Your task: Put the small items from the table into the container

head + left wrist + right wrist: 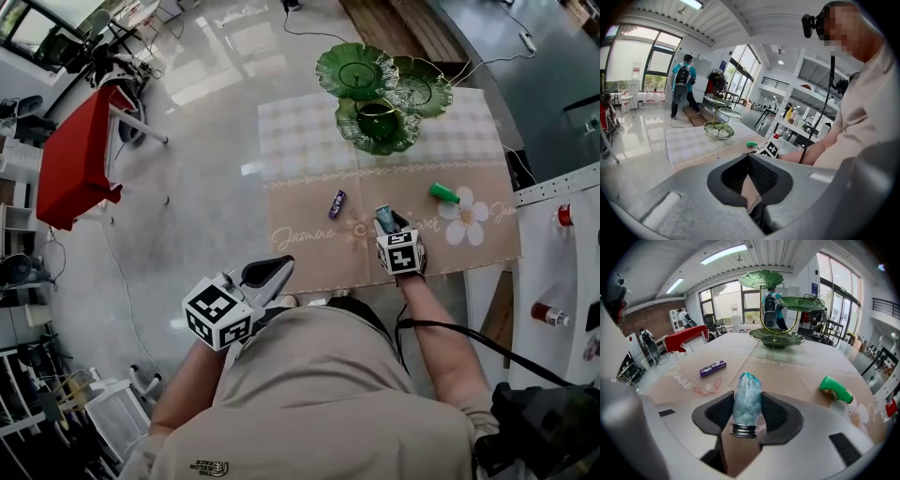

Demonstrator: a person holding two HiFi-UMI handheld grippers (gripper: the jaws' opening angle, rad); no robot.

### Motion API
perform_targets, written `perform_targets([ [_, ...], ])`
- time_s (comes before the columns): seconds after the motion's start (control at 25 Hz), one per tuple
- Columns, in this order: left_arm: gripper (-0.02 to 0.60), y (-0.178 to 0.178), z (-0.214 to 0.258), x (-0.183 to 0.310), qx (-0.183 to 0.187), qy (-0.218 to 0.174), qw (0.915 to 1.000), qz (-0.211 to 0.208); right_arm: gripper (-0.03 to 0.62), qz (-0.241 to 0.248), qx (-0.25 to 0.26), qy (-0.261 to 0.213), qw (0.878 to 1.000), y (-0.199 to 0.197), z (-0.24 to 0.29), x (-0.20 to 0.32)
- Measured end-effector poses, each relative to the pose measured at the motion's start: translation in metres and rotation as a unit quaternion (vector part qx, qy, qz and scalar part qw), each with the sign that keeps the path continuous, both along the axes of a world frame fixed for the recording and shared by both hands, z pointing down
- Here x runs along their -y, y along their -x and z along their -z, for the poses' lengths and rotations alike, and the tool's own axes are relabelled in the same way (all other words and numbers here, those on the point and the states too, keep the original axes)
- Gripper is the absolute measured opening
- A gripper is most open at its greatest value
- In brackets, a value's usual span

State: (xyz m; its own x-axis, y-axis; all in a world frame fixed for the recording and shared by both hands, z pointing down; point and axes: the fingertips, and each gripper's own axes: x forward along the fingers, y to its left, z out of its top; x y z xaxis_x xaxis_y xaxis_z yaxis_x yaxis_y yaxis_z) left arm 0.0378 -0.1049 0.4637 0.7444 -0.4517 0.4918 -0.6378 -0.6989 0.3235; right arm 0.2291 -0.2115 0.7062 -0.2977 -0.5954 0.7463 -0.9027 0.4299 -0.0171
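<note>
Right gripper view has a small clear bottle of pale blue-white pellets, metal-rimmed neck nearest, clamped by the right tool, jaws fairly wide, at the near edge of the worktop.

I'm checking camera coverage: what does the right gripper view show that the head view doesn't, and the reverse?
Only the right gripper view: white pellets and the threaded neck of the small bottle pinched in the right gripper. Only the head view: the shut left gripper. Both: purple bar, green item, green tiered stand, red table.
</note>
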Motion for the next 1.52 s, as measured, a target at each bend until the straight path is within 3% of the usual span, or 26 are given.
perform_targets([
  [0.16,0.008,-0.008,0.002,-0.001,-0.010,-0.007,0.9999,0.005,0.192,0.018,0.016,0.000,1.000,-0.011,0.026,0.001],
  [0.4,0.008,-0.020,0.004,-0.003,-0.018,-0.009,0.9998,0.005,0.192,0.030,0.035,-0.038,0.998,-0.037,0.097,0.027],
  [0.88,0.008,-0.027,0.016,0.003,-0.022,-0.021,0.9995,0.010,0.192,0.038,0.012,-0.113,0.993,-0.083,0.205,0.135],
  [1.16,0.008,-0.003,0.015,0.003,-0.016,-0.022,0.9983,0.051,0.192,0.045,-0.026,-0.132,0.990,-0.093,0.225,0.214],
  [1.52,0.008,0.033,0.014,-0.004,-0.005,-0.015,0.9936,0.112,0.192,0.079,-0.104,-0.112,0.985,-0.082,0.201,0.293],
])
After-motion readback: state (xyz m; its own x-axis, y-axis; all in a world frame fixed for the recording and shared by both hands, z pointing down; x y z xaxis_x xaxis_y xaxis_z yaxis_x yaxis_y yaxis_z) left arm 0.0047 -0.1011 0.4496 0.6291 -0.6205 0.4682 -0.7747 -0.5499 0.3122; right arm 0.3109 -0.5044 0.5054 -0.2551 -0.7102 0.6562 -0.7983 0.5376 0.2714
